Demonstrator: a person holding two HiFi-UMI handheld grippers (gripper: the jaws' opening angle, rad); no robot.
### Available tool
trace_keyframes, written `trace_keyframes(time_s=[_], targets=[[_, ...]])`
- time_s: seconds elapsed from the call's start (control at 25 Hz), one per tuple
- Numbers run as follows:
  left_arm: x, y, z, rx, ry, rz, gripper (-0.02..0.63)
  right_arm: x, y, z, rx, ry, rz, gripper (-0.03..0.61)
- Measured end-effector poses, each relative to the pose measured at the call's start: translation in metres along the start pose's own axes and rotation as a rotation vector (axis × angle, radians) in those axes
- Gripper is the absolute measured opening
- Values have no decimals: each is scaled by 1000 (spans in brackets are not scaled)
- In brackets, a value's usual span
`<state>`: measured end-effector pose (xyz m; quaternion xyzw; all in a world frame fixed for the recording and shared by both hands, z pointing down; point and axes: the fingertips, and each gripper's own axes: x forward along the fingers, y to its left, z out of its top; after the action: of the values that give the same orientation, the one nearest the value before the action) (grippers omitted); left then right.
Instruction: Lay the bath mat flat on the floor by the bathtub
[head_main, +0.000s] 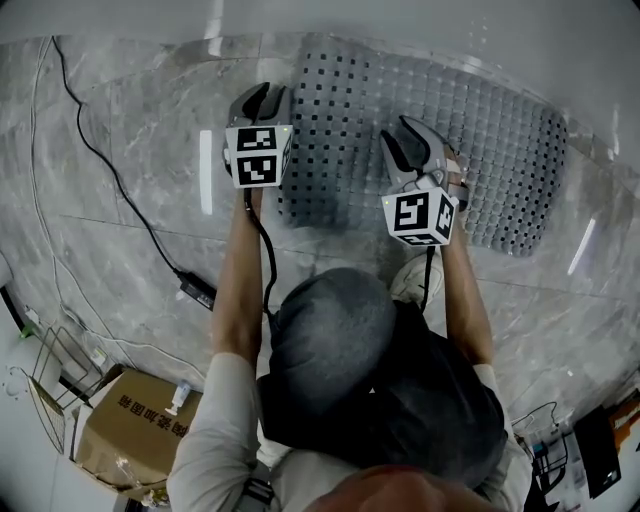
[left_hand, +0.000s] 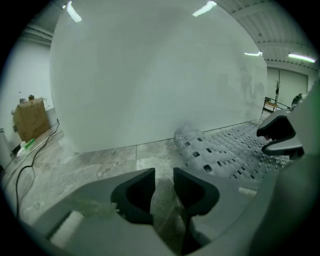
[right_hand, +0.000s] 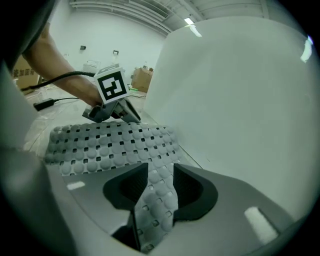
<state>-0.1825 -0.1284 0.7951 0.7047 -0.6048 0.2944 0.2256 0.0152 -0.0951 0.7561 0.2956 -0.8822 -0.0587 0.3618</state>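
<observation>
While the right gripper (right_hand: 161, 174) pinches a fold of the bath mat (right_hand: 110, 142) between its fingers, the left gripper (left_hand: 164, 176) holds nothing, its fingers narrowly parted and the mat's curled edge lying beyond their tips. A one-sided pull could skew the mat.

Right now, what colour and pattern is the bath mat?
The bath mat: grey, bumps and square holes; best in right gripper view.

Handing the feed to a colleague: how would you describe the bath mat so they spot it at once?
Find the white bathtub along the head view's top; the bath mat lies on the marbled floor at its foot. It is the only grey sheet studded with bumps and square holes, a fold of it pinched in the right gripper.
</observation>
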Motion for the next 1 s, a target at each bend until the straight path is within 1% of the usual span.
trace_keyframes(time_s=[0.16,0.44,0.52,0.68,0.76,0.88,0.96,1.0], targets=[[-4,-3,-4,-29,-16,-30,127,3,-1,8,9,-9,8,163],[-17,-24,3,-46,-57,-129,127,5,-2,26,61,-40,24,163],[-22,-30,6,-53,-74,-151,127,7,1,32,70,-53,34,163],[-27,-40,9,-57,-88,-184,127,11,9,33,90,-46,60,163],[-31,-46,13,-53,-95,-203,127,9,4,36,115,-62,47,163],[-40,-62,19,-42,-115,-241,128,0,-9,50,193,-111,28,163],[-46,-76,23,-35,-123,-289,128,-6,-18,66,238,-152,24,163],[-48,-87,23,-32,-118,-330,151,-8,-21,75,244,-171,20,163]])
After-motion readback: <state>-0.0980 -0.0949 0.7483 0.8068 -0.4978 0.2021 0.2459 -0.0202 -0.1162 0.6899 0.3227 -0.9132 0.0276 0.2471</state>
